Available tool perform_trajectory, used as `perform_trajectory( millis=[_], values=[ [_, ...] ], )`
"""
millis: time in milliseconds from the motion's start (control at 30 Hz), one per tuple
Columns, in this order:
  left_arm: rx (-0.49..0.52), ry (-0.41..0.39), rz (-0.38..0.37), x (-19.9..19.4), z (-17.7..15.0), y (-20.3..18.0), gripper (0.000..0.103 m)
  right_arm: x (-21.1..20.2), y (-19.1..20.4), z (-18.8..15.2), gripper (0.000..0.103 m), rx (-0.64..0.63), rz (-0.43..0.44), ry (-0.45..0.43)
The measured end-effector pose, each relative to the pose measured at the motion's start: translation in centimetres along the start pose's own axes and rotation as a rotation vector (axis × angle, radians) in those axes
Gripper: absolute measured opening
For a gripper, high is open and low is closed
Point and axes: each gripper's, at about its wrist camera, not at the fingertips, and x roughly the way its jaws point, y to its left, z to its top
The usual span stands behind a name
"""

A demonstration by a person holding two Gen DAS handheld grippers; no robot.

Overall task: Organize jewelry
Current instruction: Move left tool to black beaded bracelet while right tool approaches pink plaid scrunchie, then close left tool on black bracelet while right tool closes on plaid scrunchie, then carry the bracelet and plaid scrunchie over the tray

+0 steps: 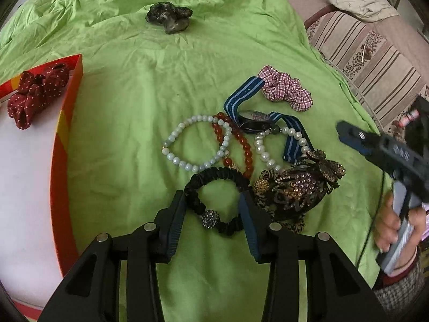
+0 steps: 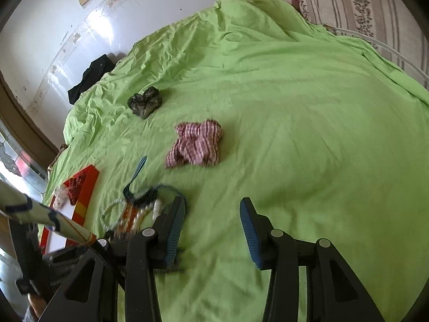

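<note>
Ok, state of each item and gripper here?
left gripper: open, straddling black hair tie
black hair tie: on sheet, not gripped
right gripper: open, empty
red box: open
red scrunchie: inside box
checked scrunchie: on sheet
dark scrunchie: on sheet, apart

scrunchie [image 1: 37, 94] in box [image 1: 63, 145], seemingly left of bracelets [image 1: 198, 142]

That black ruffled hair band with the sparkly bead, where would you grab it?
On the black hair band, take the thin ruffled cord, not the sparkly bead, which is round and likely to slip. It lies flat on the green sheet, so come from above; the left claw already straddles it.
</note>
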Motion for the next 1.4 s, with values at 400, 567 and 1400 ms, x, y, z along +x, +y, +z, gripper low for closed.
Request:
perform_trajectory(
  millis=[400,567,1400],
  values=[
    [-0.028,-0.051,-0.059,0.8,0.1,0.8,0.04,7.1,0.6,4.6,0.053,0.004,0.028,0.053],
    [-0.008,-0.069,-0.053,0.9,0.0,0.5,0.044,8.2,0.9,4.4,0.046,-0.034,0.002,0.063],
    [-0.014,-0.323,0.025,-15.3,-1.6,3.1,0.012,-4.7,9.5,1.2,0.011,-0.155,0.041,-0.183]
  ],
)
